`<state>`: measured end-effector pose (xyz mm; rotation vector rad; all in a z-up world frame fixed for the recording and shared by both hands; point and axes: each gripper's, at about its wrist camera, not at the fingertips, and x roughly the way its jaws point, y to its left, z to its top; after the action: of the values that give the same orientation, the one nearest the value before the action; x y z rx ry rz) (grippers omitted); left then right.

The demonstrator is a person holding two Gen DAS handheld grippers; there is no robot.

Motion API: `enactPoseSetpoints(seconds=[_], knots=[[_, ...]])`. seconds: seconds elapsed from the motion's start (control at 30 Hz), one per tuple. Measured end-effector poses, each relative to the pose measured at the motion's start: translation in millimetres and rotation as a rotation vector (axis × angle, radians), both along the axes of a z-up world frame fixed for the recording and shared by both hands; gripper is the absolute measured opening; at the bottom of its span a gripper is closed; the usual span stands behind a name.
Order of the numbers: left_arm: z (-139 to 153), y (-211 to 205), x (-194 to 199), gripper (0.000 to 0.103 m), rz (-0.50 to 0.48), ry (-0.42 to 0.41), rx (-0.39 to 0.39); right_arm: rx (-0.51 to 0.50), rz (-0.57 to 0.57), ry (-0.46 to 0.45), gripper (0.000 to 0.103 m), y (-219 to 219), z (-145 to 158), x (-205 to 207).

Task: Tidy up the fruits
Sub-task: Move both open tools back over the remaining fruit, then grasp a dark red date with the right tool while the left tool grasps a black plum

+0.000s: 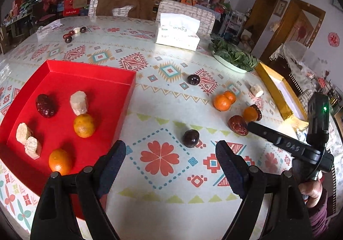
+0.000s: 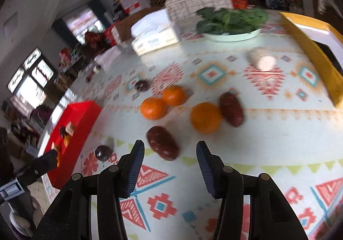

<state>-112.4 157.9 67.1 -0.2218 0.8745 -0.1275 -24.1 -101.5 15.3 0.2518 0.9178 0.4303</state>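
Observation:
A red tray point(image 1: 90, 70) at the left holds a red date point(image 1: 45, 105), two oranges point(image 1: 84, 125), and three pale pieces point(image 1: 78, 102). Loose on the table are a dark plum point(image 1: 191, 138), a second plum point(image 1: 193, 79), a pair of oranges point(image 1: 224, 100), another orange point(image 1: 250, 113), red dates point(image 1: 237, 125) and a pale piece point(image 1: 256, 90). My left gripper point(image 1: 170, 154) is open and empty, just short of the near plum. My right gripper point(image 2: 170, 155) is open and empty, its fingertips on either side of a red date point(image 2: 162, 142). Beyond it lie oranges point(image 2: 205, 117) and another date point(image 2: 232, 109).
A tissue box point(image 1: 178, 35) and a plate of greens point(image 1: 233, 57) stand at the far side. A yellow box point(image 1: 276, 89) lies along the right edge. A few small fruits point(image 1: 72, 33) sit far back left. Chairs stand behind the table.

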Motion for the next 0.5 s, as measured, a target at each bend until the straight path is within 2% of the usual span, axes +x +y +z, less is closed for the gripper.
enactPoseSetpoints(seconds=[0.17,0.3,0.37,0.47,0.5], knots=[[-9.9,-18.4,6.2,0.085,-0.053,0.007,0.088,-0.116,0.064,-0.032,0.055,33.6,-10.7,4.4],[-23.8,-38.3,18.4,0.084,-0.102,0.018,0.158,-0.124,0.070,-0.038,0.055,39.2,-15.6,9.2],[-30.2,-46.7,24.9,0.075,-0.125,0.022,0.182,-0.118,0.063,-0.046,0.053,37.6,-16.0,9.9],[-40.6,-56.3,37.1,0.062,-0.159,0.042,0.192,-0.119,0.054,-0.055,0.043,35.1,-17.0,10.3],[-43.5,-58.1,40.1,0.061,-0.162,0.049,0.191,-0.119,0.049,-0.057,0.040,34.4,-17.0,10.4]])
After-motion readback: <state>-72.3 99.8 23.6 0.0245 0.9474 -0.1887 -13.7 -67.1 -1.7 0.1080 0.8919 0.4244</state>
